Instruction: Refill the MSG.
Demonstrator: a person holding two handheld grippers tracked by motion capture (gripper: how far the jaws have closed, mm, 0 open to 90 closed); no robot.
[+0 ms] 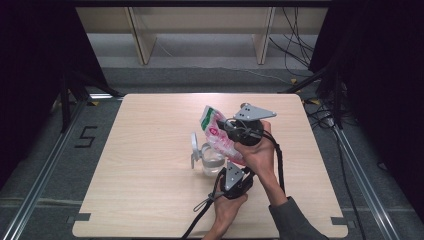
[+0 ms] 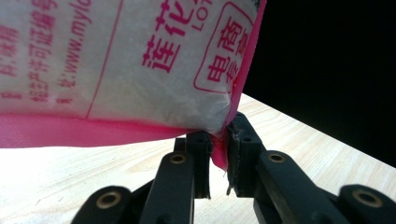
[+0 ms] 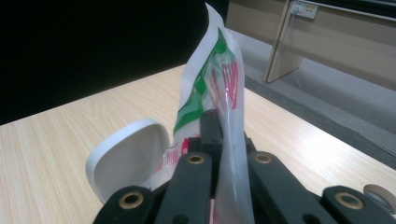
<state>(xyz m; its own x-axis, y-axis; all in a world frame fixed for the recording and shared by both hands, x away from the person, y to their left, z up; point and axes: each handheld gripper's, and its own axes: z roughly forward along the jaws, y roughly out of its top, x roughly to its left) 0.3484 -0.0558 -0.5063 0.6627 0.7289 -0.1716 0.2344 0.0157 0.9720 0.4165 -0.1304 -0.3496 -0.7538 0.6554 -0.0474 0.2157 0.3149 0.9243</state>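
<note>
Plastic bag (image 1: 218,134): white/translucent pouch, pink edge band, pink Chinese print, green-red pattern at top, white granular fill. Held off table, tilted, top end up-left in high view, lower end toward person. Bottom pink seam corner (image 2: 219,149) pinched; upper film pinched flat, standing upright in right gripper view (image 3: 215,93). Clear jar (image 1: 212,161) with open white lid (image 1: 194,145) directly below bag, on table middle.

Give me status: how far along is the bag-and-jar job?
Done: jar lid is flipped open. In hand: left gripper pinches the bag by its pink corner, right gripper clamps its upper part above the jar. Left: no contents visibly pouring, so apparently tipping it in.
</note>
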